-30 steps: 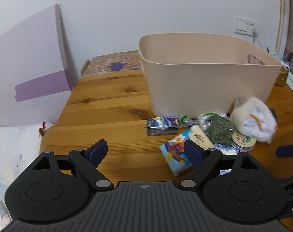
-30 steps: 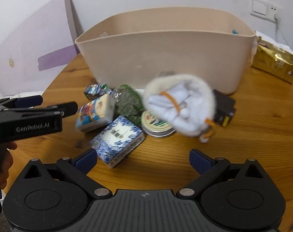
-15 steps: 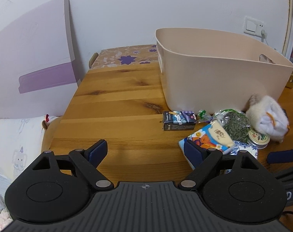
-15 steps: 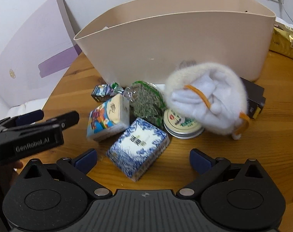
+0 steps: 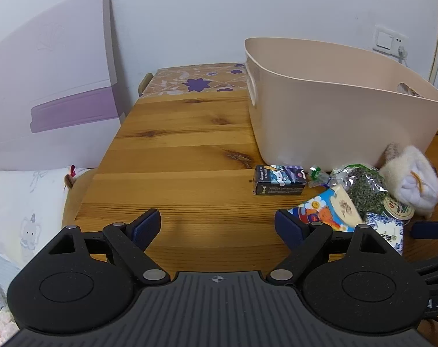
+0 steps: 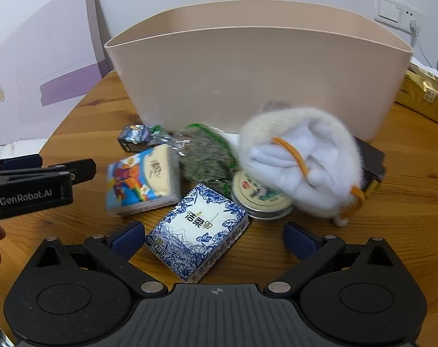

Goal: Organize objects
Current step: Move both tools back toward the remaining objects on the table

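A beige plastic bin [image 6: 259, 69] stands on the wooden table [image 5: 184, 144]. In front of it lie a blue-and-white tissue pack [image 6: 197, 230], a cartoon tissue pack [image 6: 141, 180], a bag of dried green herbs [image 6: 206, 156], a round tin [image 6: 258, 198], a white fluffy pouch with orange cord [image 6: 300, 162] and a small dark carton [image 6: 133, 138]. My right gripper [image 6: 213, 238] is open, its jaws either side of the blue-and-white pack's near end. My left gripper [image 5: 217, 225] is open and empty, left of the pile; it also shows in the right wrist view [image 6: 40, 179].
A black box [image 6: 372, 162] lies behind the pouch. A gold packet [image 6: 427, 95] sits at the far right. A white and purple board [image 5: 48, 95] leans on the wall at left. A floral box [image 5: 196, 79] sits behind the table. Bedding [image 5: 22, 208] lies beyond the table's left edge.
My right gripper has moved forward and down until its open jaws flank the blue-and-white tissue pack. My left gripper has swung left, away from the pile.
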`<control>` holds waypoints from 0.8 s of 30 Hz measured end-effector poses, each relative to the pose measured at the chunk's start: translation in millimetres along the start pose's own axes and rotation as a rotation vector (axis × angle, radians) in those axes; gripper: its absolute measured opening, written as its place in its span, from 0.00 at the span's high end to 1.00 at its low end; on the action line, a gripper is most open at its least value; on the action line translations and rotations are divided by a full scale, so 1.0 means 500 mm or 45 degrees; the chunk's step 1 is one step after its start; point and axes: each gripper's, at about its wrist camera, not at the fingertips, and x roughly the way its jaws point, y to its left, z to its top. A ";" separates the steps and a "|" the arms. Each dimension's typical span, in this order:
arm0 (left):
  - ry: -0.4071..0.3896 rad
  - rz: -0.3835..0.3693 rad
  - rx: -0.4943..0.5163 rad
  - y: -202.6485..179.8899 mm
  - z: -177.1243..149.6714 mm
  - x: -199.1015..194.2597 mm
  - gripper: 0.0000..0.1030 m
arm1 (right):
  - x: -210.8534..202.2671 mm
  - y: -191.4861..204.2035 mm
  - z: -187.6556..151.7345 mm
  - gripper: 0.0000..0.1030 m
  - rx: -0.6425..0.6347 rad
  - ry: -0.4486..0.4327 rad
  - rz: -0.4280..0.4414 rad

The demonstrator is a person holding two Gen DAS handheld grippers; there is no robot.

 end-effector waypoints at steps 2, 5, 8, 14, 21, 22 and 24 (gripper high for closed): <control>-0.004 -0.009 0.007 -0.003 0.000 -0.001 0.15 | -0.007 -0.012 -0.005 0.00 0.008 0.005 -0.010; -0.009 -0.032 0.007 -0.006 0.002 -0.002 0.15 | -0.020 -0.033 -0.012 0.00 0.018 0.019 -0.020; -0.011 -0.075 0.042 -0.014 0.003 -0.007 0.15 | -0.033 -0.051 -0.020 0.00 0.030 0.036 -0.030; -0.022 -0.129 0.200 -0.042 -0.005 -0.024 0.15 | -0.056 -0.084 -0.044 0.00 0.047 0.048 -0.046; 0.018 -0.219 0.260 -0.070 -0.020 -0.026 0.15 | -0.050 -0.102 -0.037 0.00 0.064 0.056 -0.042; 0.024 -0.231 0.255 -0.073 -0.020 -0.025 0.15 | -0.049 -0.101 -0.037 0.00 0.055 0.056 -0.038; 0.037 -0.249 0.239 -0.080 -0.019 -0.021 0.15 | -0.045 -0.096 -0.036 0.00 0.040 0.046 -0.034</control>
